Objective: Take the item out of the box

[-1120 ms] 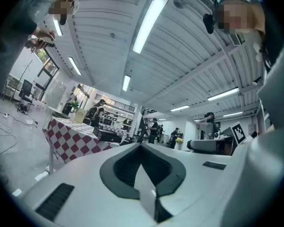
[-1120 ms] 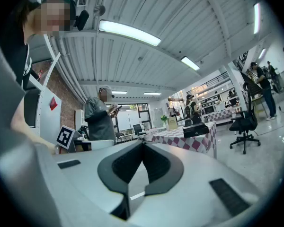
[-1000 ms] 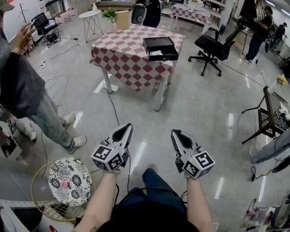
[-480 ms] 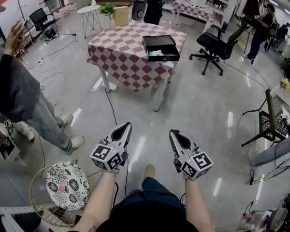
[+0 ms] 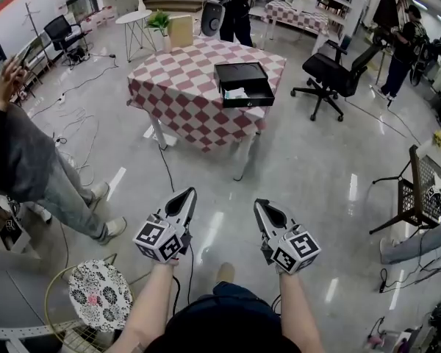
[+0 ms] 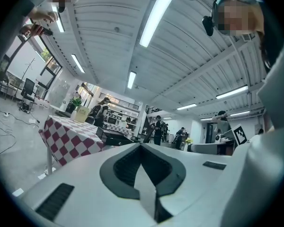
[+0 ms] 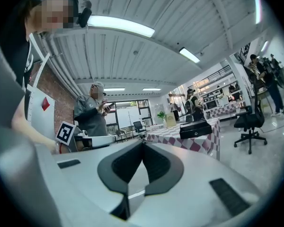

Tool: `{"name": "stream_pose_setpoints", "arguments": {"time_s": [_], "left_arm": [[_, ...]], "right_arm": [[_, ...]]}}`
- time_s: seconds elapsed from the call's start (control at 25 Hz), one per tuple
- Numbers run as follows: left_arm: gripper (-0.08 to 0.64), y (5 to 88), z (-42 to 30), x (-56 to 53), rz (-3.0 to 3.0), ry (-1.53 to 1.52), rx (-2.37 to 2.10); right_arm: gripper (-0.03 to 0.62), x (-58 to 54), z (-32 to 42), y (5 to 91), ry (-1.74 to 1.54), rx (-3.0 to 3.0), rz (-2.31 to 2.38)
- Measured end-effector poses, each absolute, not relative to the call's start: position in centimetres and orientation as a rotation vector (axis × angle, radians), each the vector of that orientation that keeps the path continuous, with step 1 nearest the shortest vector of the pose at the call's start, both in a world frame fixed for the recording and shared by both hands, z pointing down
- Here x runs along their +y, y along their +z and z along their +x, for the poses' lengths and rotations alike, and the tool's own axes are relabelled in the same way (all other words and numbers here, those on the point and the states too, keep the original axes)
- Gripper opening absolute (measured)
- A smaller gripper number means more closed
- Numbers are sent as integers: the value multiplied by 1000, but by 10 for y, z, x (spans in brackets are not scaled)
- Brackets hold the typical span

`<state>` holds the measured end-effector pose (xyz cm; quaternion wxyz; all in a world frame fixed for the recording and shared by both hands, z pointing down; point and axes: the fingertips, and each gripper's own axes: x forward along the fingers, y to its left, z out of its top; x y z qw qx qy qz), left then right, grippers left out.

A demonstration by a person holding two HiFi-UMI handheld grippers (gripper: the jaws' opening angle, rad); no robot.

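Note:
A black box [image 5: 242,84] lies open on a table with a red-and-white checked cloth [image 5: 184,94], far ahead across the floor. Something pale [image 5: 237,93] shows inside the box. My left gripper [image 5: 189,192] and right gripper [image 5: 259,204] are held side by side over the floor, pointing level toward the table and well short of it. Both are shut with nothing between the jaws. The left gripper view shows its closed jaw tip [image 6: 141,145] with the box [image 6: 114,137] in the distance. From the right gripper [image 7: 143,143], the box [image 7: 195,129] sits on the table's corner.
A person in grey [image 5: 29,160] stands at the left. A black office chair [image 5: 334,76] is right of the table, a wire chair [image 5: 419,190] at the far right. A patterned stool [image 5: 95,296] sits near my left arm. A cable [image 5: 169,175] runs across the floor.
Both grippers have travelled forward together toward the table, still shut. The table and box look nearer. The person in grey has slid toward the left edge.

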<state>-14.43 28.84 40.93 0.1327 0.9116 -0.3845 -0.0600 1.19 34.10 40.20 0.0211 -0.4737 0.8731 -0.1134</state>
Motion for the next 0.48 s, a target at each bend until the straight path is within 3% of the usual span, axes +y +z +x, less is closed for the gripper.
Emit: {"name": "stream_pose_setpoints", "arguments": {"time_s": [0.48], "left_arm": [[0,419,-117,229,2621,-154,-1168]], "right_arm": [[3,277,50,412,-368,2708,-1449]]}}
